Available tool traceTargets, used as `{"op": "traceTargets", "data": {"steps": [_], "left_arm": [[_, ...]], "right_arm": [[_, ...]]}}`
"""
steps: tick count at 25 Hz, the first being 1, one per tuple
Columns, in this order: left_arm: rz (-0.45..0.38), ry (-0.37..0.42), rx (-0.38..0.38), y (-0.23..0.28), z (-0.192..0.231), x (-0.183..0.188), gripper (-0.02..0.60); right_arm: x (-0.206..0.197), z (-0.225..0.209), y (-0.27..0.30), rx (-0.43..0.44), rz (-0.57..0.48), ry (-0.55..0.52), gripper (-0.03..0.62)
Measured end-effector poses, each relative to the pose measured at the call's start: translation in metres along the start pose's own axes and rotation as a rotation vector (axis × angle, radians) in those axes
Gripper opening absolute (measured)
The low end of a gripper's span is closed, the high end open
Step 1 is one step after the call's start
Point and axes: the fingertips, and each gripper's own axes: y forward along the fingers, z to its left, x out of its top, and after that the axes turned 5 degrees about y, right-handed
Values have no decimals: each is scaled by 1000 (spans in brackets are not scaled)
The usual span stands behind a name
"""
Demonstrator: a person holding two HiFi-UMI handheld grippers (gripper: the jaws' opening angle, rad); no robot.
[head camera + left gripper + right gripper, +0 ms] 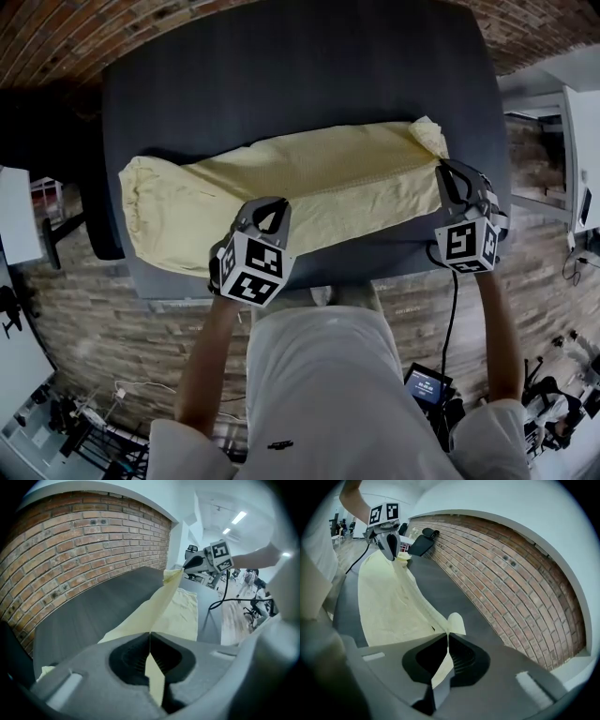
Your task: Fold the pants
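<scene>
At the near edge of the bench, the left hand-held gripper (271, 202) is clamped tight on a pinch of pale yellow fabric, jaws together with the cloth running right through them. Over on the right, the right hand-held gripper (443, 167) has the same bite, jaws closed on the fabric at the narrow end. Both point down and away from the person, marker cubes facing up.

Between the two, the pants (309, 178) lift into a raised ridge, the held edge drawn in a line from one set of jaws to the other. The rest of the garment lies flat behind that ridge, a long band across the bench (300, 75). It looks wider and rounded at the person's left and slimmer with a small upturned flap at the right. The cloth is soft, light and finely textured, with gentle creases along its length.

Now the surroundings: the bench top is dark grey, matte and smooth, bare around the pants. A red brick wall (84, 550) rises beyond its far side. A black office chair (423, 543) stands off the left end. Down below, a black cable (451, 319) trails from the right hand-held gripper across a wood-plank floor (94, 319), and a small device with a lit screen (427, 382) sits near the person's right side.
</scene>
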Motion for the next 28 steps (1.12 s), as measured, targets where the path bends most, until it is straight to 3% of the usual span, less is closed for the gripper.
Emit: {"op": "traceTargets", "data": {"steps": [19,28], "left_arm": [[127,32,-142,25,-115,-66,9],[177,17,-206,51,-134,-94,9]], "right_arm": [[-86,70,-18,44,186,245,20],[-120,99,-7,107,266,305,21]]}}
